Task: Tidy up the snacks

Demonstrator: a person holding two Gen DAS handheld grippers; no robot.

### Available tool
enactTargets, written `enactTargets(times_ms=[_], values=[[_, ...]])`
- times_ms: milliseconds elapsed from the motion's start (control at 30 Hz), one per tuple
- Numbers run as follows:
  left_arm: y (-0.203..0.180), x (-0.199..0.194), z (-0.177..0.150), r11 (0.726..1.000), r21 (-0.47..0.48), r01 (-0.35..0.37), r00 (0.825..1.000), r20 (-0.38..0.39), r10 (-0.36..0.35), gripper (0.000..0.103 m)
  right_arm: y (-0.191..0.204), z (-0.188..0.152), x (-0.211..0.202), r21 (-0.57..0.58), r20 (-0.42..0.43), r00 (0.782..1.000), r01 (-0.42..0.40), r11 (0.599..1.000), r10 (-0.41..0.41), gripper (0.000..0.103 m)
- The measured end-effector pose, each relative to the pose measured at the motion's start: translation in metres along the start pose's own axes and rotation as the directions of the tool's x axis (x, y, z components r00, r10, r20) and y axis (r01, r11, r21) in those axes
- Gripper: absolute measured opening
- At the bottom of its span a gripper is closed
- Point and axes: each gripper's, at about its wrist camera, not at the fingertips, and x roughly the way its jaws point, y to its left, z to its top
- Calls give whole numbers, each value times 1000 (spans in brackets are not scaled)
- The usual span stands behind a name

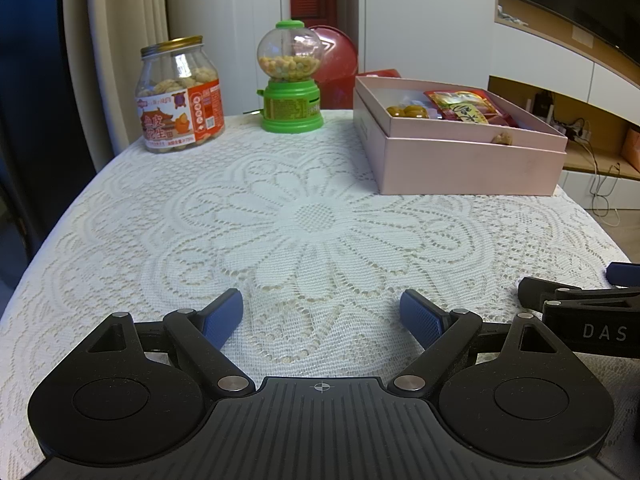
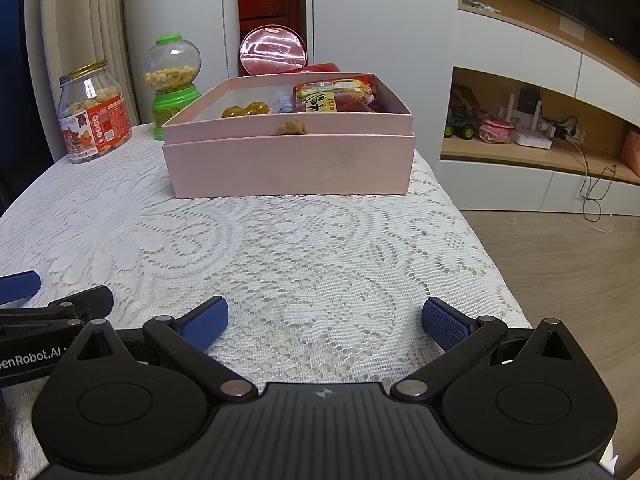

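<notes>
A pink box (image 1: 460,160) (image 2: 288,164) stands at the back right of the lace-covered table. It holds a red snack packet (image 1: 466,106) (image 2: 332,98), yellow-brown sweets (image 1: 406,111) (image 2: 244,111) and a walnut-like piece (image 1: 503,139) (image 2: 292,128). A peanut jar (image 1: 180,96) (image 2: 94,114) and a green candy dispenser (image 1: 290,80) (image 2: 174,80) stand at the back left. My left gripper (image 1: 322,314) is open and empty over the near table. My right gripper (image 2: 324,320) is open and empty beside it.
A round red tin (image 1: 340,56) (image 2: 274,50) stands behind the box. The table's right edge (image 2: 472,240) drops to a wooden floor. White shelves with toys (image 2: 520,128) and cables stand at the right. A curtain hangs behind the jar.
</notes>
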Motion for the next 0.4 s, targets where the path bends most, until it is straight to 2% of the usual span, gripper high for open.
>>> enactTargets(times_ms=[400], values=[[-1, 1, -1, 1000, 8, 7, 1000, 2, -7, 91, -1, 0, 1, -7, 0, 1000, 0, 1000, 0, 103]])
